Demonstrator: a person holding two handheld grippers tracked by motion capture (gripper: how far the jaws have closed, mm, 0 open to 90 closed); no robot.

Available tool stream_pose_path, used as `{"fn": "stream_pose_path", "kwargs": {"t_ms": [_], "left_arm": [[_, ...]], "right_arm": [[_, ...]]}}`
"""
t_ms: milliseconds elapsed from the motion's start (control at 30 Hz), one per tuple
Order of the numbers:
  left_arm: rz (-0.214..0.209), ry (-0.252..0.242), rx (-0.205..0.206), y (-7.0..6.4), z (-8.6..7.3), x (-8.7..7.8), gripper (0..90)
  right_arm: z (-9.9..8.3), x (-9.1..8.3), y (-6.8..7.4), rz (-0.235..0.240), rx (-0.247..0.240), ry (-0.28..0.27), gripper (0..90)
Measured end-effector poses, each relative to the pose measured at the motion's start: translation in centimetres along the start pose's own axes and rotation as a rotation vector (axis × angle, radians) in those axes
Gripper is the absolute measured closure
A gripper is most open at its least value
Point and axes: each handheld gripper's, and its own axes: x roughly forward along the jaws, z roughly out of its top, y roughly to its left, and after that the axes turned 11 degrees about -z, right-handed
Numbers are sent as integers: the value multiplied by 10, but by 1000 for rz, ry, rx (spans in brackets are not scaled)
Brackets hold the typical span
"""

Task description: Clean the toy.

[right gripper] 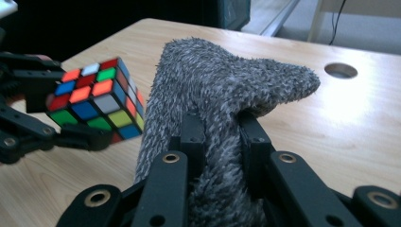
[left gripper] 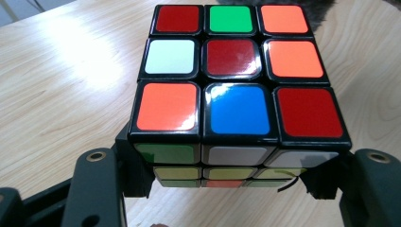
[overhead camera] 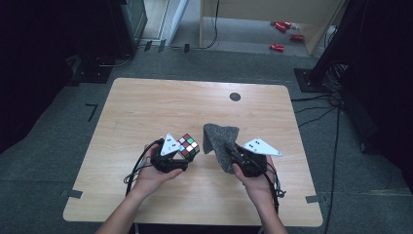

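Observation:
A scrambled Rubik's cube is held just above the wooden table, left of centre. My left gripper is shut on the cube, one jaw on each side of its lower layers. A grey fuzzy cloth hangs bunched up to the right of the cube. My right gripper is shut on the cloth, whose pile fills the gap between the jaws and rises above them. In the right gripper view the cube and the left gripper sit just left of the cloth, a small gap apart.
A round cable hole lies near the table's far edge. Beyond the table are a grey carpet, black stands with cables at the right, and small red objects on the floor. The person's hands hold both grippers near the front.

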Motion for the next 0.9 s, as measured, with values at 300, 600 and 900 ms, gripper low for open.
{"fn": "stream_pose_path", "kwargs": {"t_ms": [300, 600, 900], "left_arm": [[-56, -6, 31, -8, -5, 4, 350], [-54, 47, 50, -12, -12, 15, 350], [-49, 117, 100, -24, -7, 23, 351]], "right_arm": [[0, 0, 11, 19, -19, -1, 761], [-4, 4, 26, 42, -38, 8, 759], [-5, 4, 49, 39, -125, -17, 760]]}}
